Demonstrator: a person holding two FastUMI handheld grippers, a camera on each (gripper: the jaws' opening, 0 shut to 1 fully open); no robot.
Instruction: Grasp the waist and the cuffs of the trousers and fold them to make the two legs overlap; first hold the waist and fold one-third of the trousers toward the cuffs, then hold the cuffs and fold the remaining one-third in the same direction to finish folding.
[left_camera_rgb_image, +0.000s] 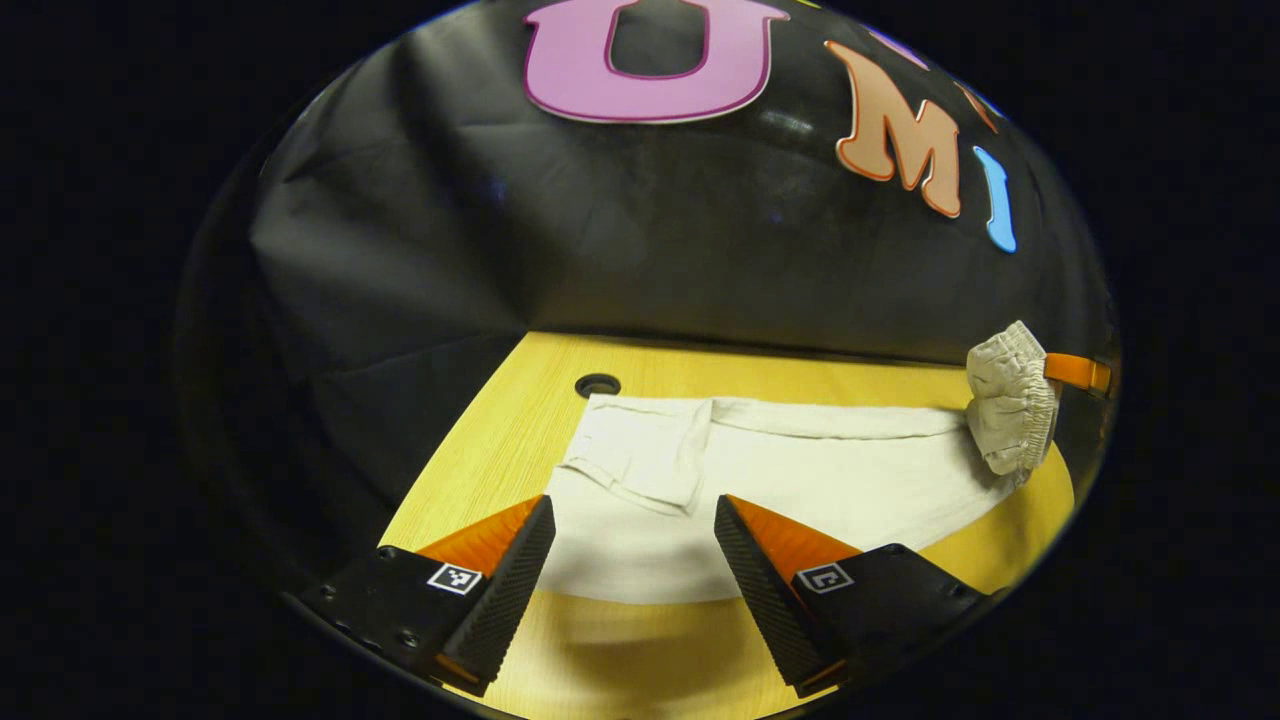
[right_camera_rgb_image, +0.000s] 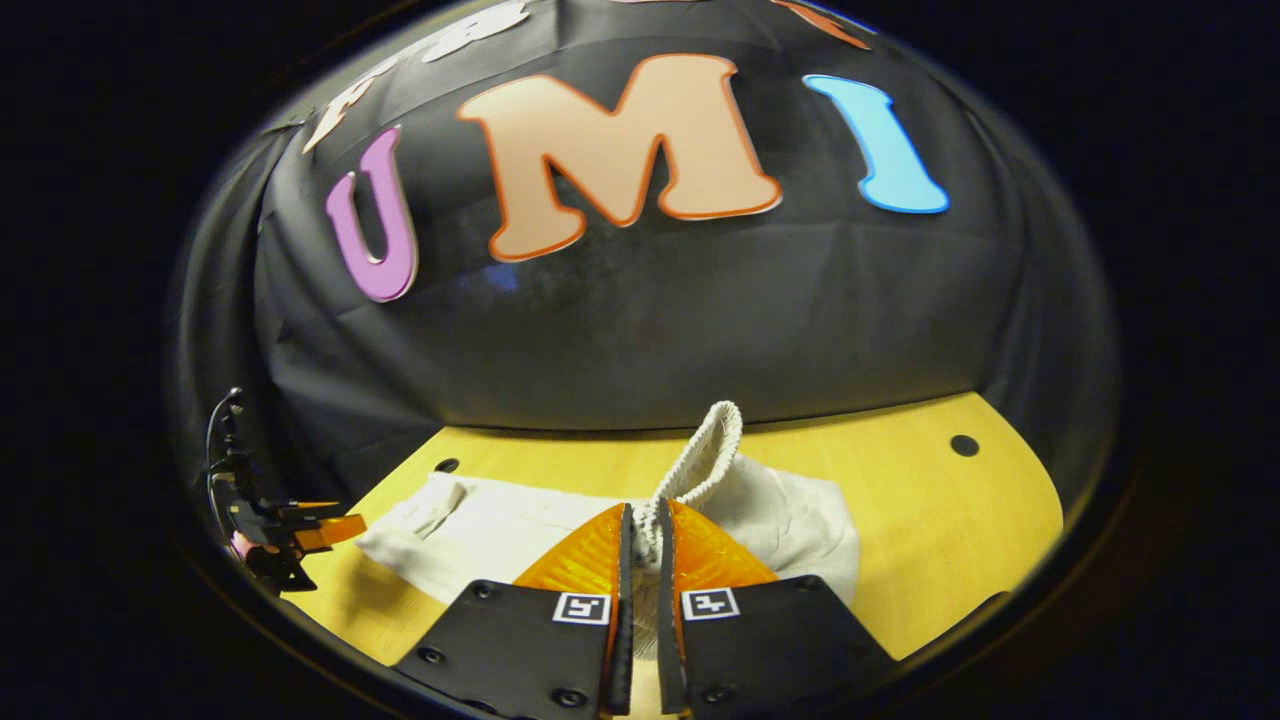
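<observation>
A staged recording booth, not a lived-in home: a pale wood-grain worktop (right_camera_rgb_image: 930, 520) with round cable holes (left_camera_rgb_image: 597, 385) stands against a wall of creased black cloth (left_camera_rgb_image: 620, 250) that closes off its far edge.

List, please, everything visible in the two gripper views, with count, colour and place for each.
trousers: one, off-white, spread flat on the table, the gathered waist end lifted at the right.
waist: one, off-white, elastic, bunched and raised off the table.
table: one, yellow wood grain, under the trousers, in front of the black cloth wall.
cable holes: two, dark, round, near the table's far edge.
left gripper: one, fingers apart, hovering over the cuff end of the trousers.
right gripper: one, fingers closed on the waist, holding it up.
</observation>
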